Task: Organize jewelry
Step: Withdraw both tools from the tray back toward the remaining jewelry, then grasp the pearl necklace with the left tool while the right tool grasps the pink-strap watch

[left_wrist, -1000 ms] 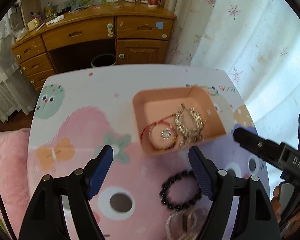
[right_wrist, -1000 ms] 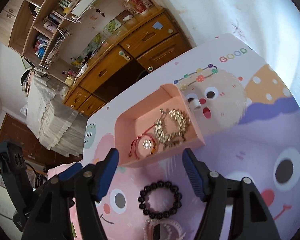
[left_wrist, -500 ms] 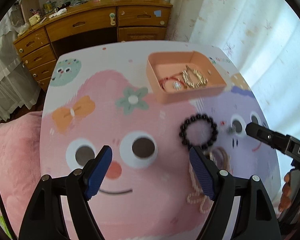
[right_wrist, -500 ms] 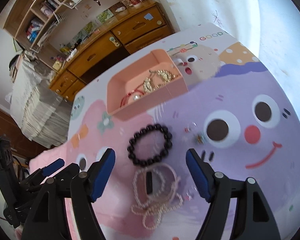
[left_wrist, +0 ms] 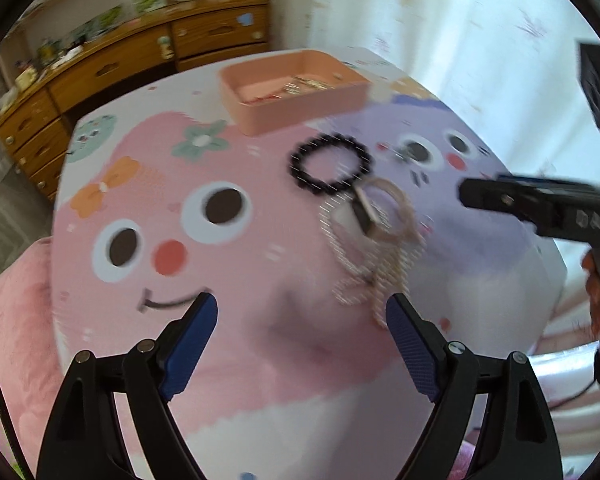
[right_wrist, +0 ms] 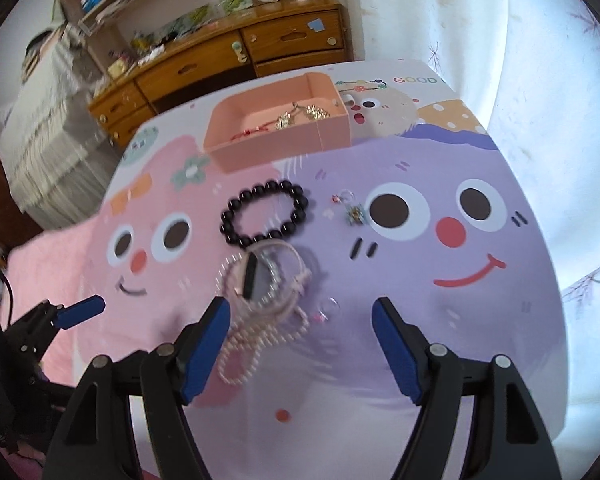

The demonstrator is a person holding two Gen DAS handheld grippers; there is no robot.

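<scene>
A pink tray at the far side of the table holds a gold chain and a red cord bracelet. A black bead bracelet lies in front of it. Nearer lies a pearl necklace tangled with a pale watch. Small earrings lie right of the black bracelet. My left gripper is open and empty, low over the near table edge. My right gripper is open and empty, just behind the pearl pile.
The table has a cartoon cloth in pink and purple. A wooden desk with drawers stands behind it. White curtains hang at the right. A pink cushion lies at the left.
Both grippers have drawn back from the pink tray toward the near edge of the table and stayed open. The black bracelet and pearl pile now lie ahead of the fingers.
</scene>
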